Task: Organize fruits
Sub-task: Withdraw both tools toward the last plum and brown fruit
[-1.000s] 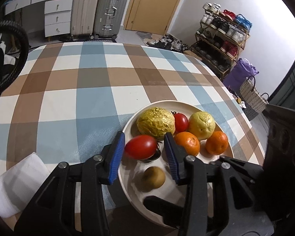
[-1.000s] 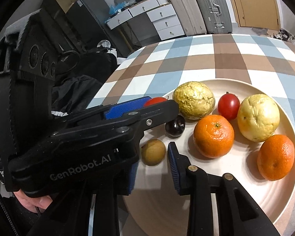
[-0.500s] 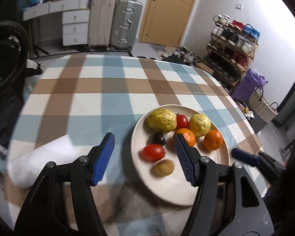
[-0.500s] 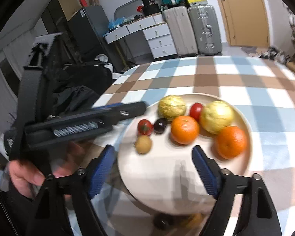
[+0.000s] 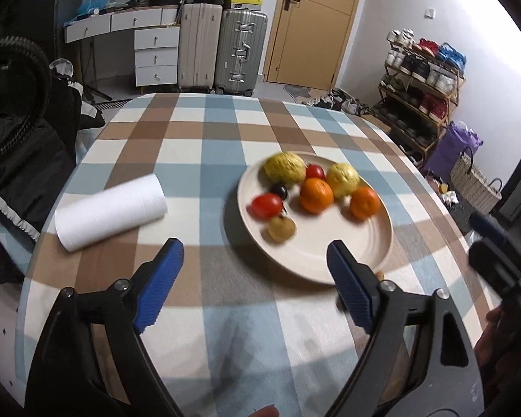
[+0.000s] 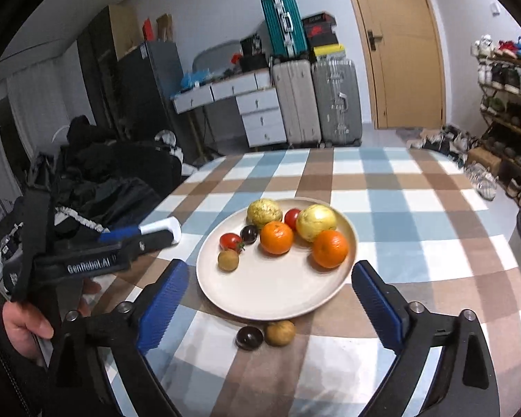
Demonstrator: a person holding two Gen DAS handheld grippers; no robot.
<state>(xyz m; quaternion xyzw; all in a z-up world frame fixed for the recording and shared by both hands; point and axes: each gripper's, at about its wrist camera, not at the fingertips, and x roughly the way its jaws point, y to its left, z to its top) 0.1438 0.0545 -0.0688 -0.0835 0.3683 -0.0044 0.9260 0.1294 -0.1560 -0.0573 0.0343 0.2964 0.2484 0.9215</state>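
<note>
— Over the table's near edge, from the left wrist: my left gripper (image 5: 250, 278) holds nothing, jaws opening. What's ahead?

— A plate (image 5: 357, 260) of fruit toward the right edge, a paper roll (image 5: 111, 210) by the left edge.

— From the right wrist: my right gripper (image 6: 267, 292) is empty too, jaws opening wide. A dark fruit (image 6: 249, 337) and a brown fruit (image 6: 280, 333) lie just off the plate's near rim.

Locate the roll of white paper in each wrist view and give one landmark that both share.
Left wrist view: the roll of white paper lies on the checked cloth, left of the plate.
Right wrist view: only its end shows, behind the left gripper's finger, left of the plate.
Shared landmark: the silver suitcase.
</note>
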